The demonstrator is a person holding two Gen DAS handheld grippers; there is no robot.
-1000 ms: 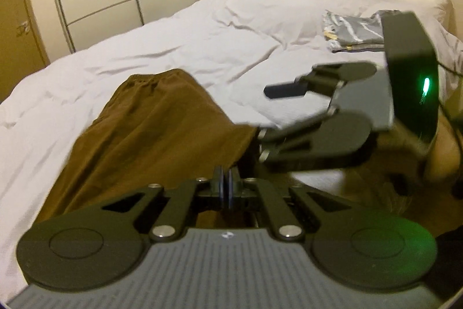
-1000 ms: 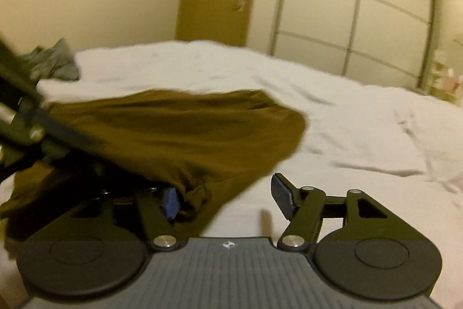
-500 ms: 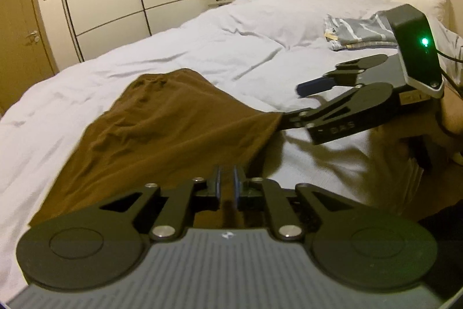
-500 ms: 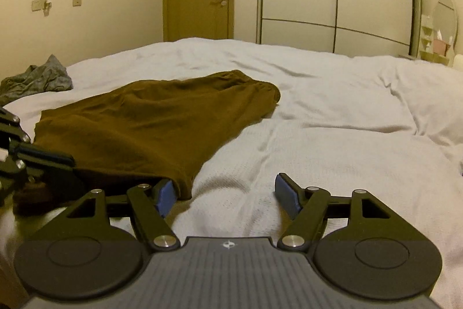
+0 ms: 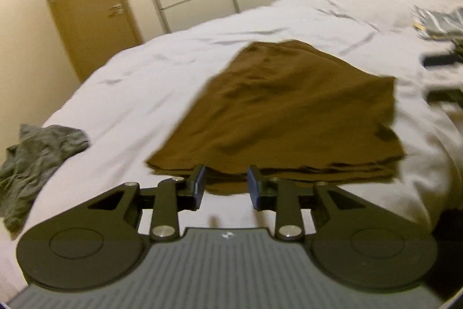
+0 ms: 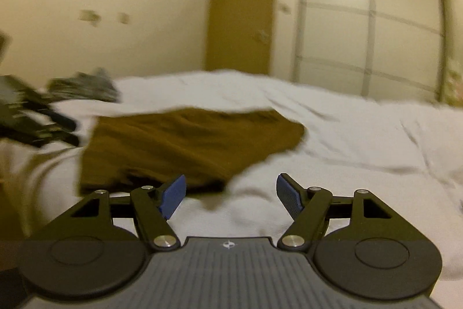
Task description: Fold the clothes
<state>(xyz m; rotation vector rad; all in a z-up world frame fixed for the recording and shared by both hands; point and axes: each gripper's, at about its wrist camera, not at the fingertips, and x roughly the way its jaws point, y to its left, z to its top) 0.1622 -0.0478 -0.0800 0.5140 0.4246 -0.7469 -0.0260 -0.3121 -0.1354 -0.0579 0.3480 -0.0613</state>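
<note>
- On the white bed lies the brown garment, folded, layered edges nearest.
- Left gripper hovers at that near edge, fingers parted, holding nothing.
- Right gripper gapes wide, empty.
- Grey garment sits crumpled far left.

Your right view is motion-blurred: the grey cloth and left gripper smear together. In your left view the frame edge cuts the right gripper and striped clothes.
</note>
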